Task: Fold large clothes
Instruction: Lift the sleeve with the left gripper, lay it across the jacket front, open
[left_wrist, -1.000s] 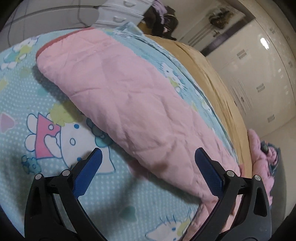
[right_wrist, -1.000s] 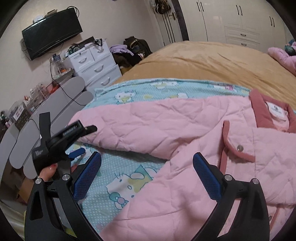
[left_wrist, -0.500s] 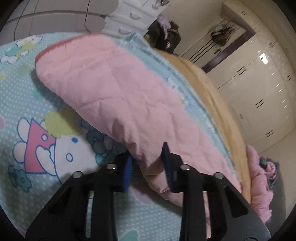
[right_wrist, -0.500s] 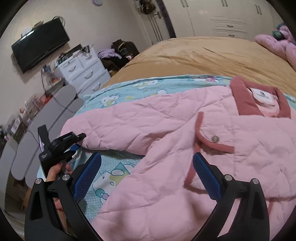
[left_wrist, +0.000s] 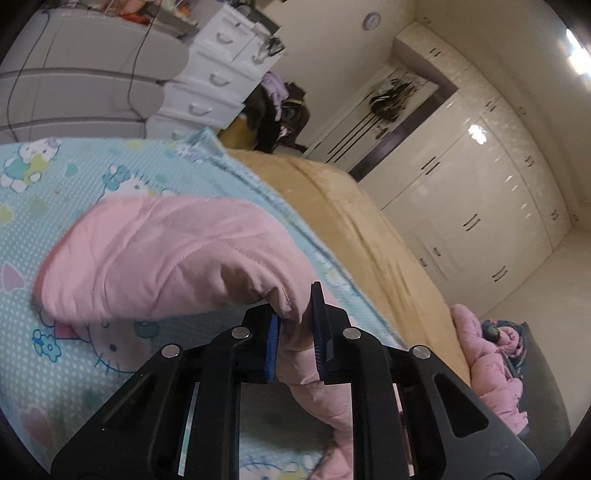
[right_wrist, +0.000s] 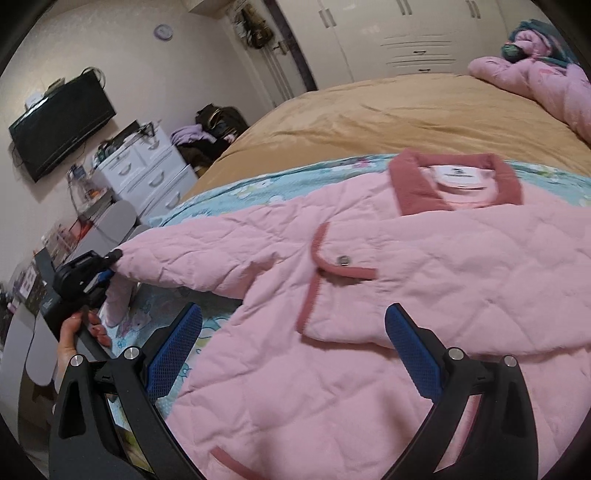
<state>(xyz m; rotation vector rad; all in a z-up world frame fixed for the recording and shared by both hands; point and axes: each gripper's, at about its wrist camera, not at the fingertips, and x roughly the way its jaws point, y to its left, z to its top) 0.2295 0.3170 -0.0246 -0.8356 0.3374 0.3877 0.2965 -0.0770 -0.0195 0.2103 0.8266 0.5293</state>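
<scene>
Bed (right_wrist: 388, 110) under tan cover, Hello Kitty sheet (left_wrist: 92, 177) on near part. Your pink quilted jacket (right_wrist: 424, 295) lies spread on sheet, collar at far side, sleeve (left_wrist: 166, 258) stretched left. Left tongs (left_wrist: 295, 325) clenched on sleeve fold, sleeve raised off sheet. Right tongs (right_wrist: 295, 354) released, hovering over jacket body, nothing gripped. White drawers (right_wrist: 147, 177) and TV (right_wrist: 59, 122) far left, wardrobe (left_wrist: 480, 184) beyond bed. Pink bundle (right_wrist: 535, 85) at far right bed edge. Tan cover bare past collar.
</scene>
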